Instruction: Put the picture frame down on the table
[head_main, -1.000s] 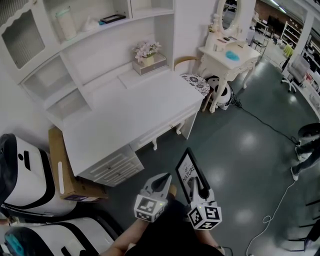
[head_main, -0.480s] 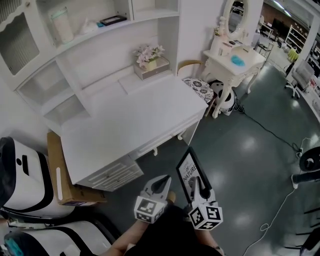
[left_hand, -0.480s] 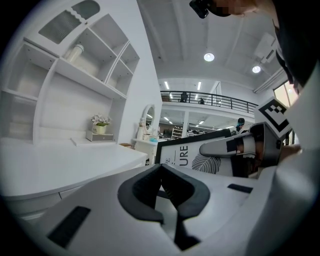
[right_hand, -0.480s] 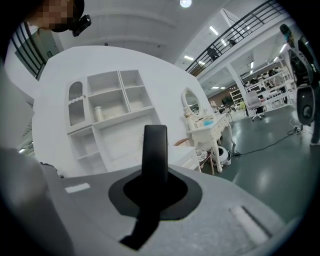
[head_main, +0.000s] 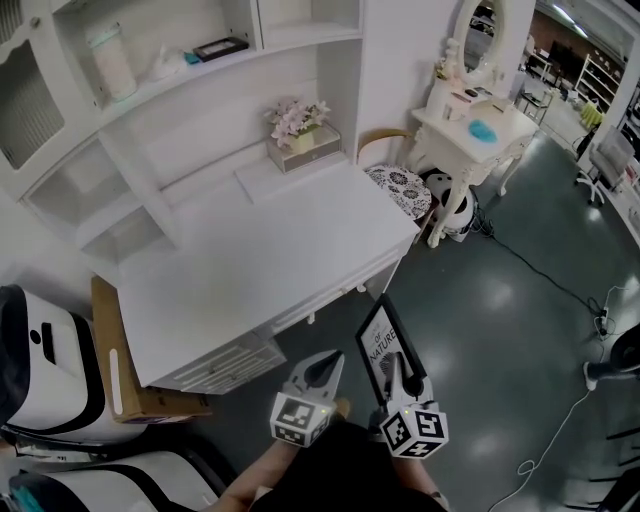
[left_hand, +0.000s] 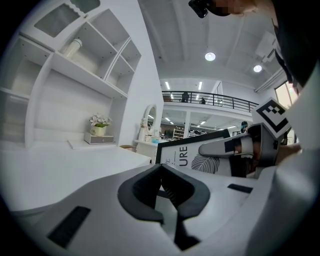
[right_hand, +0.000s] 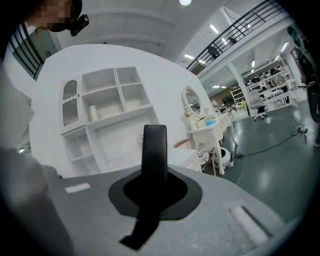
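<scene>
The picture frame (head_main: 377, 338) has a black border and a white print with dark lettering. It stands upright above the grey floor, just off the front right corner of the white desk (head_main: 270, 250). My right gripper (head_main: 397, 366) is shut on its lower edge. The right gripper view shows that edge as a black bar (right_hand: 154, 150) rising between the closed jaws. My left gripper (head_main: 327, 362) hovers to the left of the frame, shut and holding nothing. In the left gripper view the frame (left_hand: 182, 154) and the right gripper (left_hand: 220, 148) show beyond my left gripper's (left_hand: 162, 170) jaws.
A flower box (head_main: 297, 125) stands at the back of the desk under white shelves (head_main: 150, 90). A chair (head_main: 392, 172) and a dressing table with a mirror (head_main: 478, 122) lie to the right. A cardboard box (head_main: 118, 350) and white machines (head_main: 40, 345) stand at the left. A cable (head_main: 545, 285) crosses the floor.
Both grippers and the frame have moved closer to the desk's front edge together with the person. The right grip on the frame is the same.
</scene>
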